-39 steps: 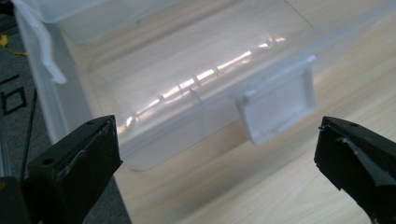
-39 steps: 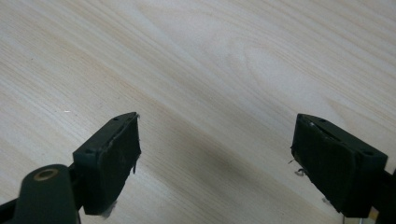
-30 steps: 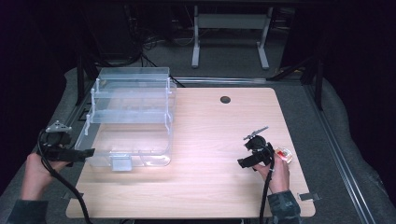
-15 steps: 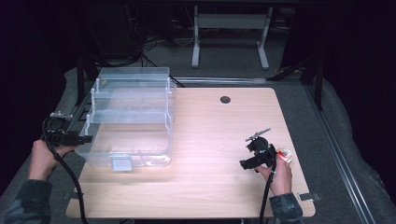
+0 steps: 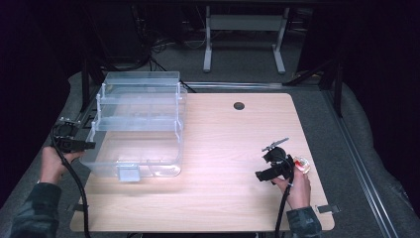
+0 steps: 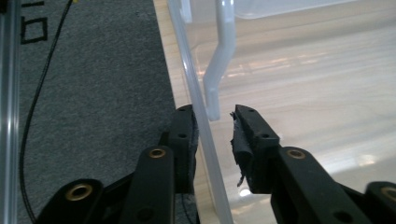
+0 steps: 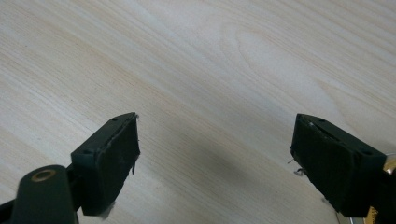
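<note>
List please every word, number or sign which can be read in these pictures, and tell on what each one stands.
No text can be read with certainty.
Black marks on the grey mat: a bar and a box-like shape, maybe "0"; cut off, unsure.
Small red and white thing by the right hand: too small to read.
Clear plastic bin, wooden table: no print.
</note>
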